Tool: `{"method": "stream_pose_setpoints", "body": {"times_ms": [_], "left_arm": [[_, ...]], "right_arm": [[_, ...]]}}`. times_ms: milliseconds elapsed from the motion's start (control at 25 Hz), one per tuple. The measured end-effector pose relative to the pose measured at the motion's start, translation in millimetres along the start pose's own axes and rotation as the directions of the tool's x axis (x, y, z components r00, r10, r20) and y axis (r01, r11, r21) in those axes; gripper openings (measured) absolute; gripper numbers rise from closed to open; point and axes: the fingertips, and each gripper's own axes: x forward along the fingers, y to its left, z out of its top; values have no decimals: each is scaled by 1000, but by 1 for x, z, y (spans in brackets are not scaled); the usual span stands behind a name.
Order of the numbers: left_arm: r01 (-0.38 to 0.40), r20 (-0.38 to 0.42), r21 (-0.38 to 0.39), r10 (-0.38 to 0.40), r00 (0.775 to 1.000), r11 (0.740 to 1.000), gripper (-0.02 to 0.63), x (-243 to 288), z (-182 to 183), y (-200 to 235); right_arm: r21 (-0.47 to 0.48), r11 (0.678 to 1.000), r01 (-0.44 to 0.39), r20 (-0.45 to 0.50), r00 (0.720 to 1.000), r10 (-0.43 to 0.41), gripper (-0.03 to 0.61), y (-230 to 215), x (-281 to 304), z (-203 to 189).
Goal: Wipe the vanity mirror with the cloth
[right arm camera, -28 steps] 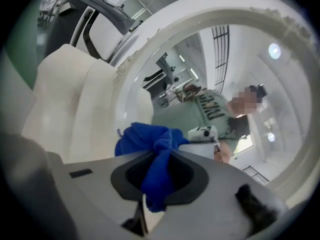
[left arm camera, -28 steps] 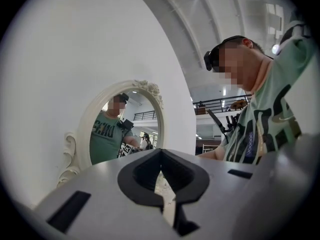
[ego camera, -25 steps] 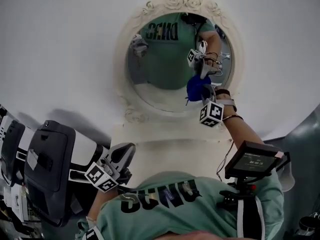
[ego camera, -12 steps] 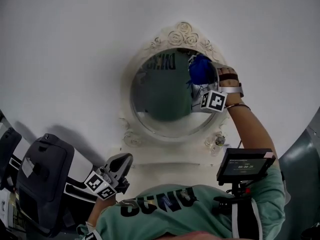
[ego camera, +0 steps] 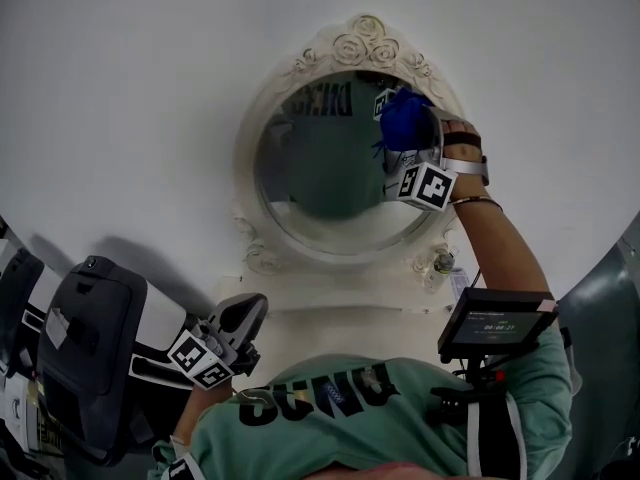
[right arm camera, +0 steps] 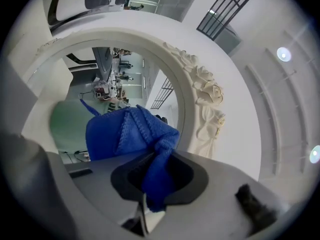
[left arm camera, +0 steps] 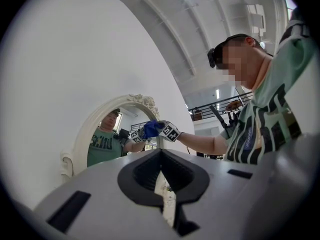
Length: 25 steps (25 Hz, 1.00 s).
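An oval vanity mirror with an ornate white frame [ego camera: 365, 44] hangs on the white wall, and its glass [ego camera: 320, 168] reflects the person. My right gripper [ego camera: 408, 146] is shut on a bunched blue cloth [ego camera: 404, 120], which is pressed to the upper right of the glass by the frame. In the right gripper view the cloth [right arm camera: 125, 134] bulges out of the jaws [right arm camera: 152, 176] against the glass, with the carved frame [right arm camera: 202, 96] beside it. My left gripper [ego camera: 243, 316] hangs low at the left, shut and holding nothing. The left gripper view shows its jaws [left arm camera: 161, 176], the mirror [left arm camera: 107, 139] and the cloth [left arm camera: 150, 129] far off.
A white vanity shelf [ego camera: 340, 293] runs under the mirror. A bulky black and white machine [ego camera: 90, 348] stands at the lower left, close to my left gripper. A small screen [ego camera: 495, 323] is mounted at the person's right side.
My right gripper has carried the cloth from the right middle of the glass up to its upper right edge. The left gripper has stayed low.
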Motion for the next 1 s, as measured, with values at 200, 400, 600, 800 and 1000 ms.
{"method": "stream_pose_setpoints", "body": {"times_ms": [200,400,600,800,1000], "left_arm": [[4,-45,-17,-5,999,1000,9,5,-12,0],[2,-105,-61,-9,994,998,9,21,-28,4],[15,-162,-111,-33,986,994,9,33,-54,2],[7,-253,-182,-53,966,983,9,27,-88,0],[27,-258,-206,-81,963,978,9,34,-92,-11]], "right_arm": [[19,999,-36,-23,999,36,49,50,-20,-23],[62,987,-147,-53,987,151,49,131,-42,-50],[69,946,-318,-99,941,324,49,241,-82,-75],[58,857,-512,-134,847,515,49,365,-134,-79],[119,797,-593,-133,786,604,49,382,-138,-60]]}}
